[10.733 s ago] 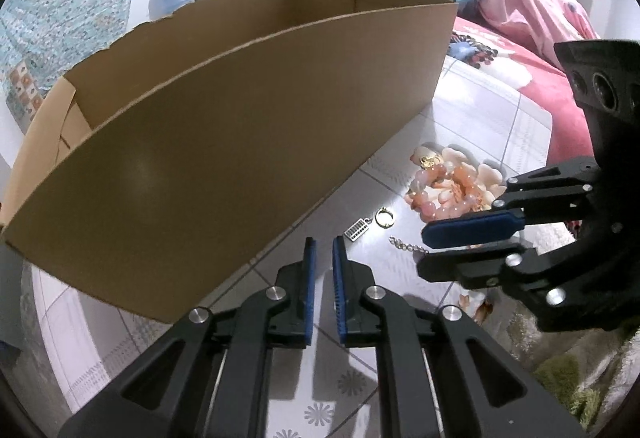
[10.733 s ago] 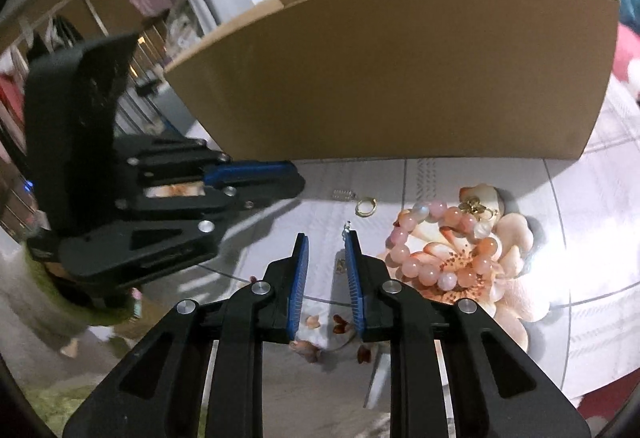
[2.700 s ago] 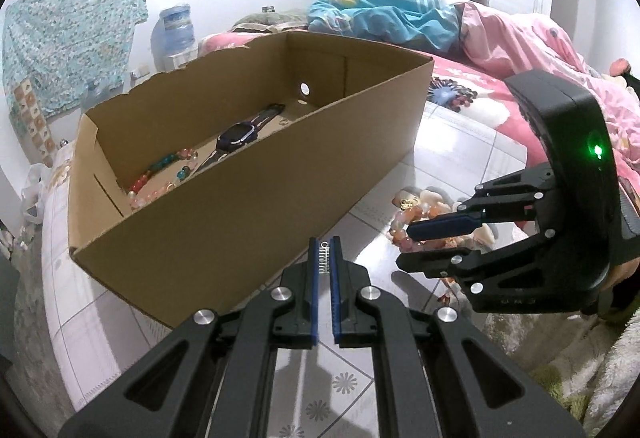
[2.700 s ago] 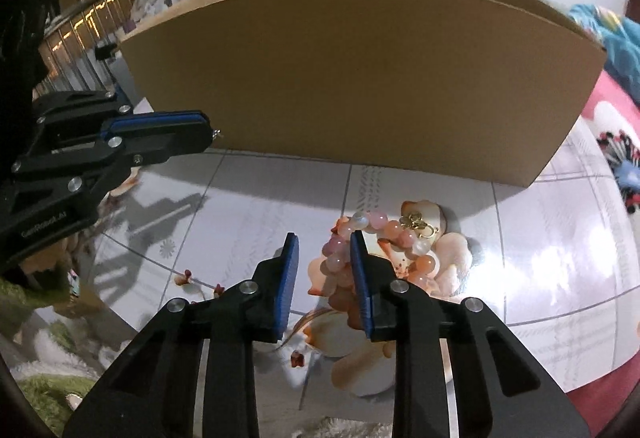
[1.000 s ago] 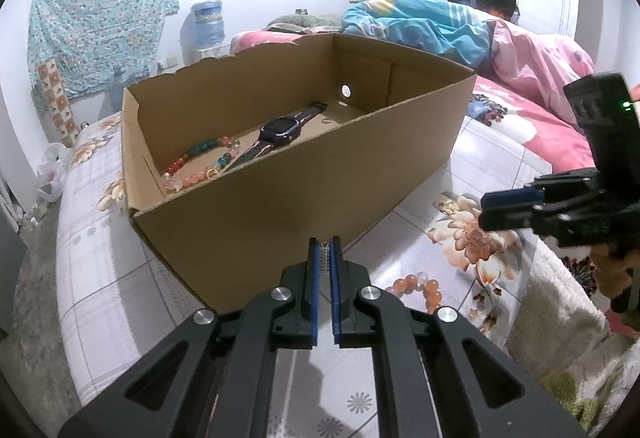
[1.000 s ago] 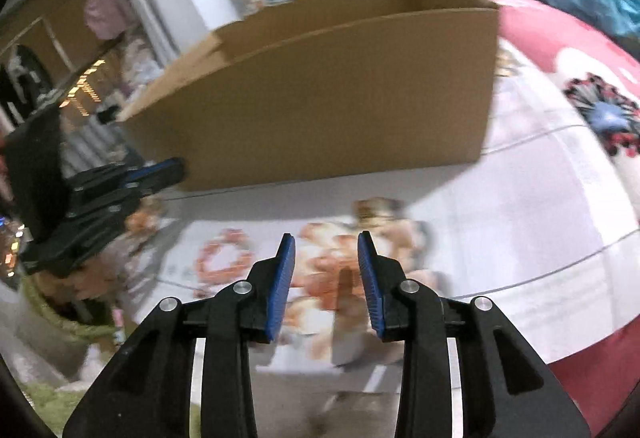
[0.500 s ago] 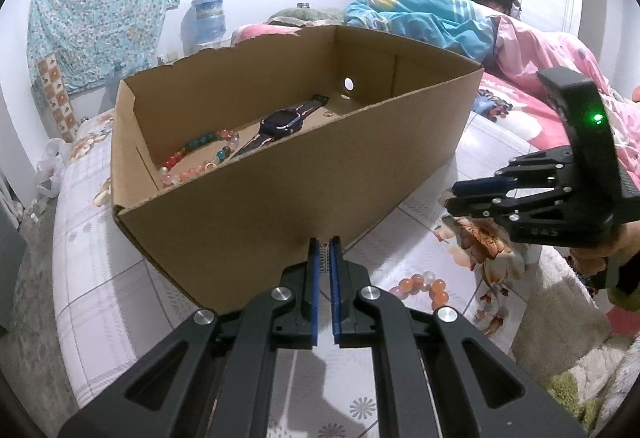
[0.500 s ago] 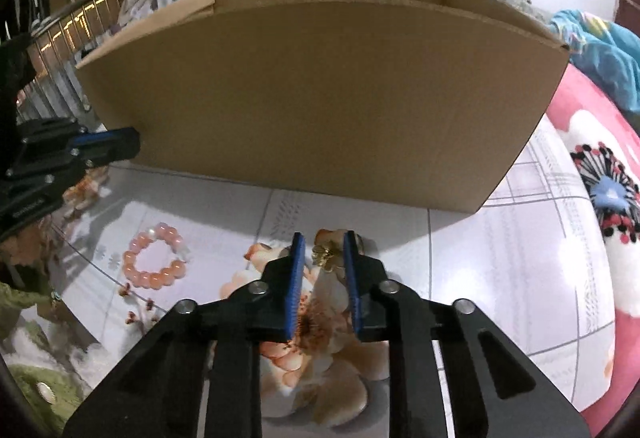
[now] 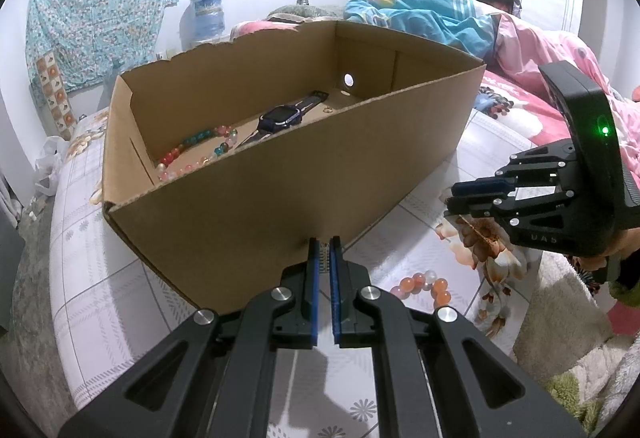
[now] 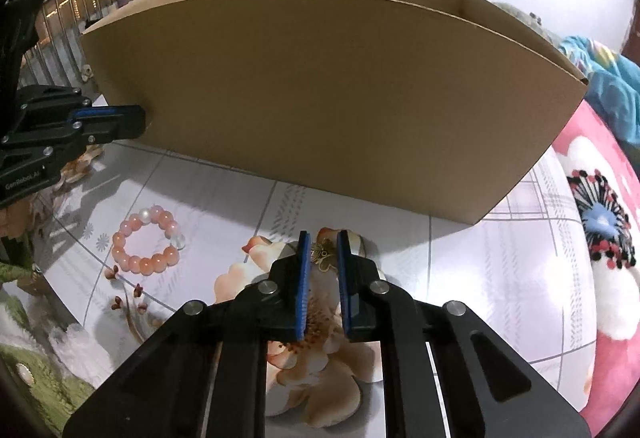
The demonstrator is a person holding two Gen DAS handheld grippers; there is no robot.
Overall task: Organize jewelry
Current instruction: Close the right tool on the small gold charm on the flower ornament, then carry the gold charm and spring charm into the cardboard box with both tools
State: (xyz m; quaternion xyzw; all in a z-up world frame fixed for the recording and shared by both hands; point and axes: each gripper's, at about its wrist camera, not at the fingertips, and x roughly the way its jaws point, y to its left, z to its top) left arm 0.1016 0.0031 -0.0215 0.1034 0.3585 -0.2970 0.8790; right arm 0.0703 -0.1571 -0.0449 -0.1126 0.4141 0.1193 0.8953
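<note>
Right tongs (image 10: 323, 252) closing around a filigree gold charm (image 10: 323, 250); left tongs (image 9: 324, 254) together — clamped on a ridged silver pendant (image 9: 324, 256).

Watch (image 9: 280, 116), beads (image 9: 188, 149) in box (image 9: 280, 197); bracelet (image 10: 146, 242) before box, seemingly apart.

Gold charm (image 10: 323, 252) on bedsheet, pink bead bracelet (image 10: 147, 240) lying flat nearby

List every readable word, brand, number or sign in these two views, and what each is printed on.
"GenRobot.AI": on the left hand-held gripper, seen from the right wrist.
"UAS": on the right hand-held gripper, seen from the left wrist; it may be only part of a longer mark.
Watch face: nothing legible.
</note>
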